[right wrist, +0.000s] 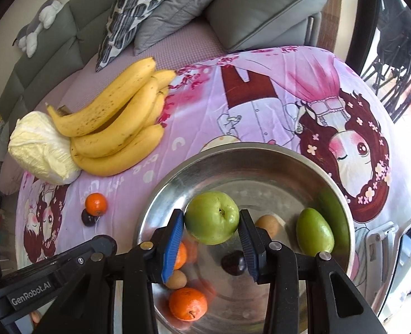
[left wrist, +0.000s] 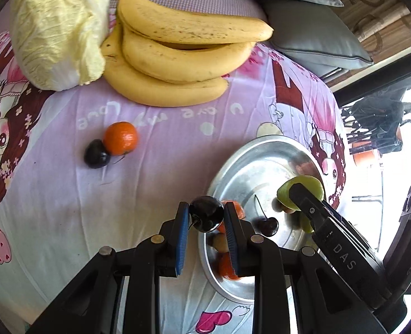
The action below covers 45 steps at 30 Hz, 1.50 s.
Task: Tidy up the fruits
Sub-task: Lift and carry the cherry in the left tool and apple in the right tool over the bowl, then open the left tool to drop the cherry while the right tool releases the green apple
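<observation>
The cloth-covered bench [right wrist: 233, 105] carries everything, a pink cartoon print over its top. At its far left lie a pale cabbage [right wrist: 42, 150] and, touching it, a bunch of bananas [right wrist: 116, 122]. The steel bowl [right wrist: 177, 178] sits near and right, already holding a green mango [right wrist: 314, 232], two oranges, two small tan fruits and a dark cherry [right wrist: 233, 263].

The right claw [right wrist: 211, 238] is clamped on a green apple [right wrist: 211, 217], held just above the bowl's middle. The left claw [left wrist: 206, 226] is clamped on a second, dark cherry [left wrist: 206, 213], hanging over the bowl's near-left rim. Still out on the cloth, left of the bowl, a loose orange [left wrist: 120, 138] touches another dark cherry [left wrist: 96, 154].

Risks, as I judge them: the apple let go from this height could knock the smaller fruit about or bounce against the rim; the cherry, sitting right over the rim, may drop outside and roll across the cloth; and the two claws are close enough to bump.

Only the right wrist view shows the bowl's full contents; only the left wrist view shows the held cherry against the rim.
</observation>
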Motion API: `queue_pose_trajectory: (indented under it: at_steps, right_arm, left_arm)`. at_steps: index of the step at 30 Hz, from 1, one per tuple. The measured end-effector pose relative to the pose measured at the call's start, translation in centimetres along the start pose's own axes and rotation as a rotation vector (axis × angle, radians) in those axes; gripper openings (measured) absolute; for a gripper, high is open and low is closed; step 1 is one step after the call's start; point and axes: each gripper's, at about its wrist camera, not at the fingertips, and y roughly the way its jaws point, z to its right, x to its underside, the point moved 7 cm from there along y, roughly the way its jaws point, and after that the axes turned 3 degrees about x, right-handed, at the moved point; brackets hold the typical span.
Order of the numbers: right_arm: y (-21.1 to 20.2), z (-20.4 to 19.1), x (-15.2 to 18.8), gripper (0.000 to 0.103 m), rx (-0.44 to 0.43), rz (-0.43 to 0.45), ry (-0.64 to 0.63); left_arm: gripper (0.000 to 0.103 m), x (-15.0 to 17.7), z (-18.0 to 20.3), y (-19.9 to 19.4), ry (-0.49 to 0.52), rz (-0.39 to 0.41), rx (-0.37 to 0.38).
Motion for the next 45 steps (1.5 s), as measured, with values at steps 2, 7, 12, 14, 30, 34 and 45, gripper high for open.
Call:
queue_pose_trajectory:
  at_steps: [2, 7, 12, 14, 30, 34, 45]
  right_arm:
    - [0.1, 1.2, -0.2, 0.043, 0.008, 0.0, 0.028]
    - [0.4, 3.3, -0.7, 0.043, 0.025, 0.0, 0.072]
    - [1.3, 4.1, -0.7, 0.043, 0.029, -0.021, 0.082]
    - [1.7, 4.0, -0.8, 0.043, 0.023, -0.026, 0.076]
    - [2.6, 4.6, -1.0, 0.043, 0.011, -0.04, 0.084]
    - [2.3, 4.5, -1.1, 0.043, 0.013, -0.025, 0.078]
    - [2.3, 4.4, -0.9, 0.043, 0.016, -0.034, 0.081]
  left_arm:
    - [0.026, -0.1, 1.2, 0.4, 0.02, -0.009, 0.001]
    - [0.026, -0.5, 3.3, 1.5, 0.054, -0.031, -0.004]
    - [0.026, -0.9, 4.6, 2.8, 0.078, -0.055, -0.027]
    - [0.026, -1.0, 5.0, 3.2, 0.082, -0.06, -0.035]
    - [0.026, -1.1, 5.0, 5.5, 0.068, -0.097, -0.062]
    - [0.026, -1.0, 5.0, 5.7, 0.064, -0.1, -0.061]
    - [0.031, -0.6, 5.2, 5.2, 0.051, -0.107, -0.051]
